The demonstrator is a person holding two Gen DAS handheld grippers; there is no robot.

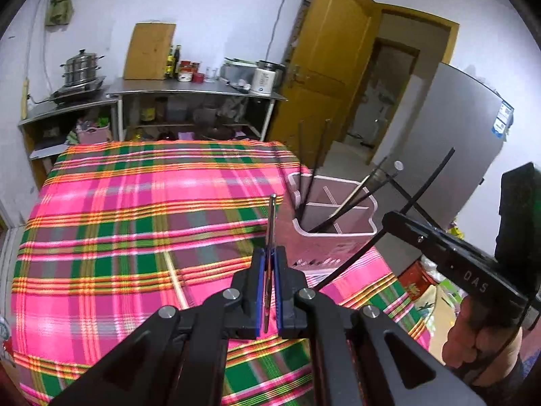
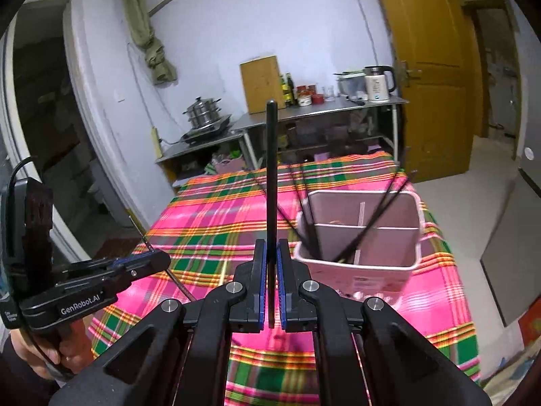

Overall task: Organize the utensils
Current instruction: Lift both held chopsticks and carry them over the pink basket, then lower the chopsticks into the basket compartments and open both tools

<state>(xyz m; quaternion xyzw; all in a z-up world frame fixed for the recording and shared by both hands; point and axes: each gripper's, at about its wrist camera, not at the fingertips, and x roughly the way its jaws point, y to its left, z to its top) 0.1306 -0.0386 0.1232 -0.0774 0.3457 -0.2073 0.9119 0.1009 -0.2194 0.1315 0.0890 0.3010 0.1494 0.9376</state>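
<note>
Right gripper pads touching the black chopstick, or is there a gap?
Touching. The right wrist view shows the right gripper with both blue pads closed flat against the black chopstick, no gap on either side; the chopstick stands up between them.

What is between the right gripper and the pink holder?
Only bare plaid cloth separates right gripper from pink holder, in the right wrist view.

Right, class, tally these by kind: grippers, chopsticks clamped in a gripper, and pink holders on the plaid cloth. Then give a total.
Grippers: 2 (left gripper, right gripper)
Clamped chopsticks: 2 (left-held chopstick, right-held chopstick)
Pink holders: 1 (pink holder)
Total: 5
The chopsticks standing inside the holder overlap too much to count.
</note>
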